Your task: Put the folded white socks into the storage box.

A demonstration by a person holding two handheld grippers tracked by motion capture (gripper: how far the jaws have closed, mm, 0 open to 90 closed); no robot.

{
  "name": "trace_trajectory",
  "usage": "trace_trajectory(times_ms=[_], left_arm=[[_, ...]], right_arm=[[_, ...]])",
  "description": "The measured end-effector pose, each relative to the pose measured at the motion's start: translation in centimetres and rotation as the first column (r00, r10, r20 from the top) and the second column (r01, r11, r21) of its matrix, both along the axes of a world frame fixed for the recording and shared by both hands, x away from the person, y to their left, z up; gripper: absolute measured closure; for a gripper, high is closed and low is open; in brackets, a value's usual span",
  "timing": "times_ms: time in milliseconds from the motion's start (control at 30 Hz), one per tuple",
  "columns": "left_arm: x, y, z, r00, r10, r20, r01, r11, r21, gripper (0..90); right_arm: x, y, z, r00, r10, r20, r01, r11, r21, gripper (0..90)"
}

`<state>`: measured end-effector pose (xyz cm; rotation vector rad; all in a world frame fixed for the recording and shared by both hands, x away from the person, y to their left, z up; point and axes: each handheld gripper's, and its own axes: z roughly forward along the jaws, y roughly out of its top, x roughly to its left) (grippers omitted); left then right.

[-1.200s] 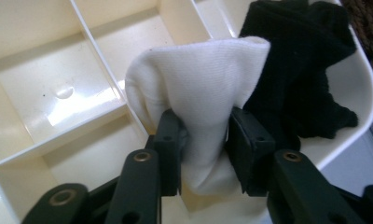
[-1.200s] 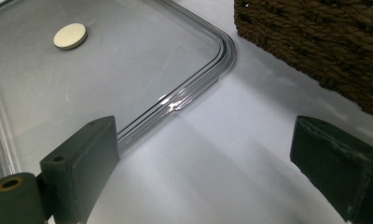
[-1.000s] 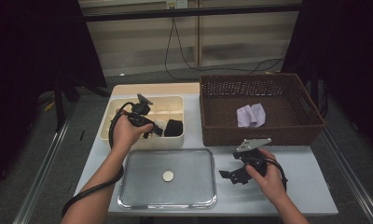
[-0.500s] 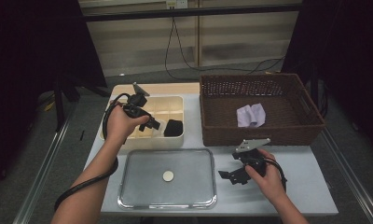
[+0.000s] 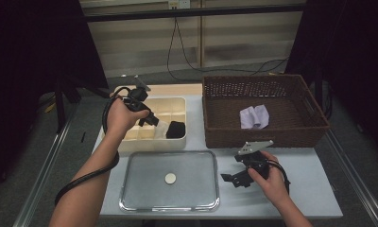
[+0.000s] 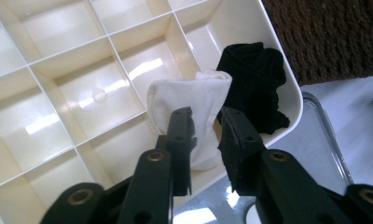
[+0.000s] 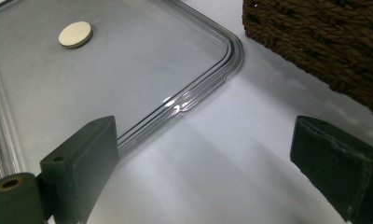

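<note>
L tongs (image 6: 204,116): jaws have just been closing and are now clenched on the white sock (image 6: 194,100), pinching a fold of its lower half. In the left gripper view the sock hangs upright from the pads, over the front-row cells of the cream divider box (image 6: 49,88). Probable reason for the grip pt.: a pinch on a bunched fold keeps the soft cloth from slipping as it comes out of its cell.

R tongs (image 7: 203,158): released, jaws wide apart, nothing between them. They rest low over the table (image 7: 231,154), at approx. 3 o'clock of the clear tray (image 7: 194,100). Judged as a standby posn., kept out of the L arm's path.

Outward from L tongs: black sock (image 6: 257,79) sits in the corner cell, at approx. 1 o'clock of the white sock and touching it. In the high view the box is at 12 o'clock of the tray.

Tray holds one round cream disc (image 5: 170,178) near its centre. The wicker basket (image 5: 225,127) stands at 3 o'clock of the box and contains a pale folded cloth (image 5: 254,116).

Judgement: extraction step in hand; sock dest. cannot be told.
</note>
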<state>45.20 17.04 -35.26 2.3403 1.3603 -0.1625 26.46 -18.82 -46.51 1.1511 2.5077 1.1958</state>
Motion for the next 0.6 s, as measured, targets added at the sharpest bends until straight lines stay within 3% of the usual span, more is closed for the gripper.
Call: trace_trajectory(times_ms=[267, 600], left_arm=[[0.3, 0.0, 0.1, 1.0, 0.002, -0.006, -0.002, 0.9999, 0.016, 88.0], [0.7, -0.5, -1.3, 0.9996, 0.008, -0.029, -0.008, 0.9999, 0.011, 90.0]], right_arm=[[0.0, 0.0, -0.1, 1.0, 0.005, -0.001, -0.005, 1.0, -0.002, 7.5], [0.0, 0.0, -0.1, 1.0, 0.005, 0.004, -0.005, 1.0, 0.001, 7.5]])
